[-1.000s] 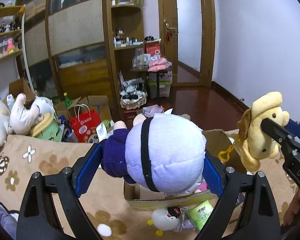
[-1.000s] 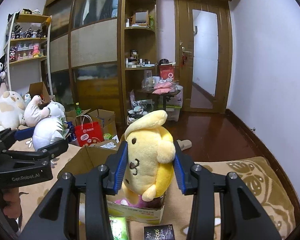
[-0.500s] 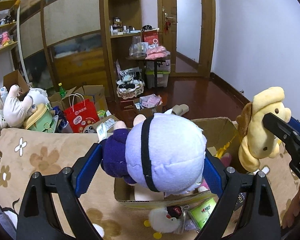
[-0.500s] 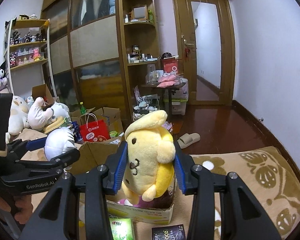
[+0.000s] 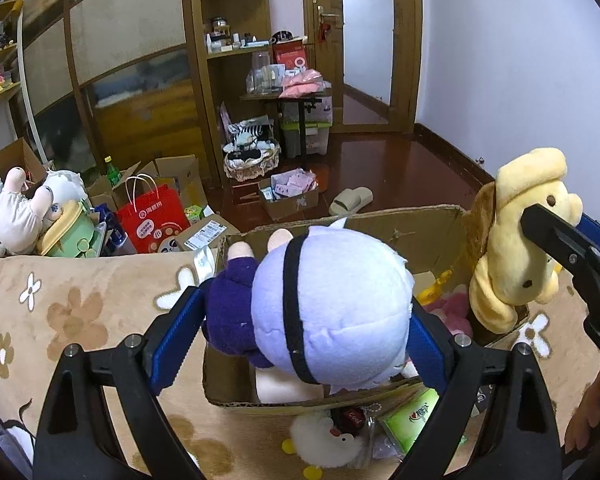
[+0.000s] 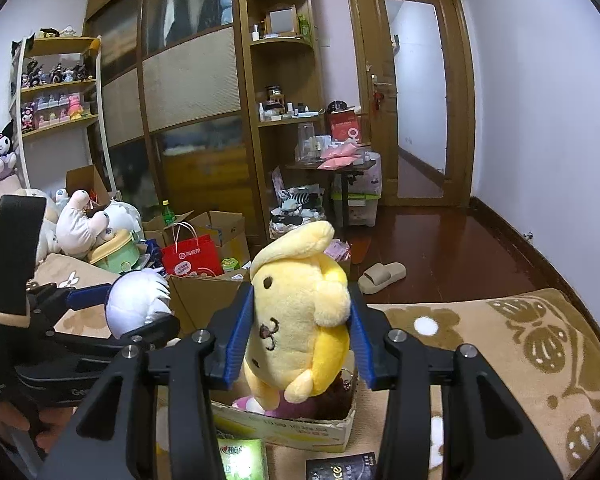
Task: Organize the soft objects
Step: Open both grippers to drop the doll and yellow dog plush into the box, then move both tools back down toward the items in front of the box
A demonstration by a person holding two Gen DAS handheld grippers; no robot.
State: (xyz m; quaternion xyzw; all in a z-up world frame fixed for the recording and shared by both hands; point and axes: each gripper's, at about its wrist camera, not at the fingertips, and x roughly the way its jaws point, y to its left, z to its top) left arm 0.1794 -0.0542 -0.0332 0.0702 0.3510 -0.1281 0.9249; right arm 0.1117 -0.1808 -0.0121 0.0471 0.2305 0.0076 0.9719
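Left tool (image 5: 300, 332): pinching the purple doll (image 5: 328, 308), held above the cardboard box (image 5: 432, 232).
Right tool (image 6: 300, 336): pinching the yellow plush dog (image 6: 296, 312), held over the same box on the blanket (image 5: 72, 320).

Plush doll (image 5: 332, 312) was lavender w/ black band, purple body. Dog plush (image 6: 296, 316) was yellow. Blanket (image 5: 72, 300) was tan w/ brown & white flowers.
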